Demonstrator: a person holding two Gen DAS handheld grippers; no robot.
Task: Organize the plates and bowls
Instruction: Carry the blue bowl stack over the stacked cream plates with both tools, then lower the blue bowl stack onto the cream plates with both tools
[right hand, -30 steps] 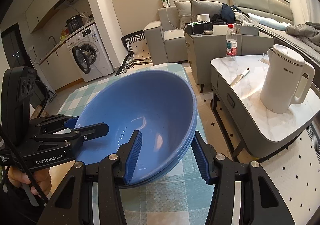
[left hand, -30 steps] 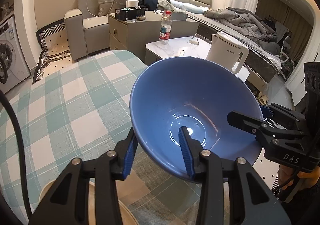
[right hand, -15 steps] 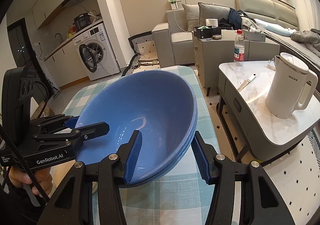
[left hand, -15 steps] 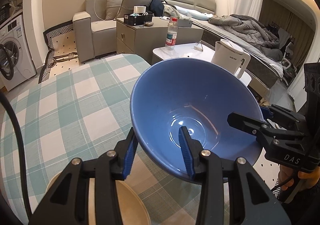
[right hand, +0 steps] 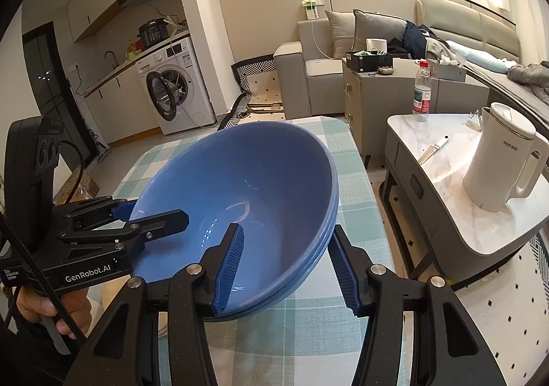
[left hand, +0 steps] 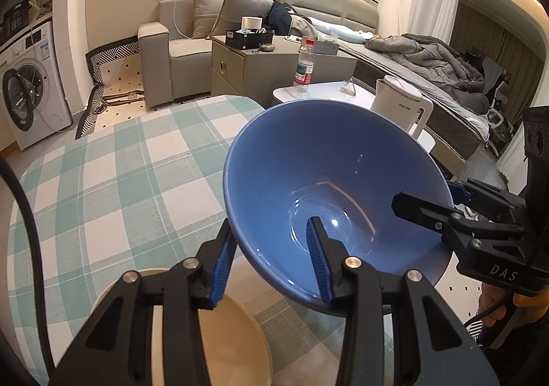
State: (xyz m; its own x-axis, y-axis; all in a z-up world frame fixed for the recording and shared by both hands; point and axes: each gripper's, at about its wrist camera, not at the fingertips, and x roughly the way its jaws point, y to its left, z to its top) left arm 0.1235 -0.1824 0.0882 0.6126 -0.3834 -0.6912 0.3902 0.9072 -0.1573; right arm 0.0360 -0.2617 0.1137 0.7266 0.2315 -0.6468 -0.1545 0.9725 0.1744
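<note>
The bowl [left hand: 329, 180] is glossy and smooth, throwing sharp highlights. The cloth [left hand: 113, 187] on the surface looks woven and matt. The fingers [right hand: 229, 266] carry ribbed blue pads on matt black plastic with metal screws. The kettle [right hand: 502, 159] is smooth white plastic.

Black left tool [left hand: 271, 262], ribbed blue pads [left hand: 317, 260] (silver screws).

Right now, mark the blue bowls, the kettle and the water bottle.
blue bowls [right hand: 247, 187]: right wrist view, inner wall of the top bowl.
kettle [right hand: 497, 173]: right wrist view, middle of its white body.
water bottle [right hand: 421, 101]: right wrist view, on its label.
</note>
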